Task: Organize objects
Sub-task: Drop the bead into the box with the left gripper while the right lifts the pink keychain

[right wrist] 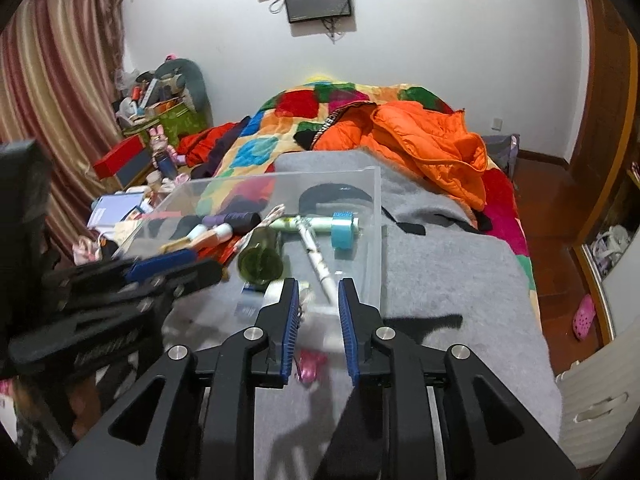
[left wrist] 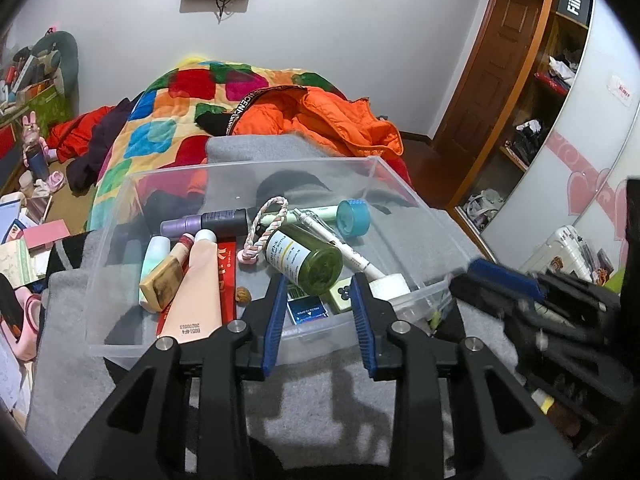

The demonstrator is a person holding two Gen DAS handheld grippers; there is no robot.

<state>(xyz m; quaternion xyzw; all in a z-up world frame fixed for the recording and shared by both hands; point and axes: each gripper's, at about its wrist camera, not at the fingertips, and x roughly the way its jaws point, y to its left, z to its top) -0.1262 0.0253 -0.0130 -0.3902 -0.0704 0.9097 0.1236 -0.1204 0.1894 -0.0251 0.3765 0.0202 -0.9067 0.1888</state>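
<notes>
While both grippers hovered at the near rim of the clear plastic bin (left wrist: 120, 200), neither held anything. Left gripper (left wrist: 320, 292) was spread wide, fingertips over the near wall just in front of the green bottle (left wrist: 308, 260), which lay on its side in the bin. Right gripper (right wrist: 318, 292) was parted a bit narrower, nothing between its pads, w/ a white pen (right wrist: 316, 256) lying just ahead. Bin sat on a grey blanket (right wrist: 440, 272) on the bed, also holding a peach tube (left wrist: 200, 292), purple spray bottle (left wrist: 208, 222), braided cord (left wrist: 264, 224) & teal tape roll (left wrist: 354, 218). A small pink item (right wrist: 310, 364) lay on the blanket below the right gripper; blurred, couldn't tell what.
</notes>
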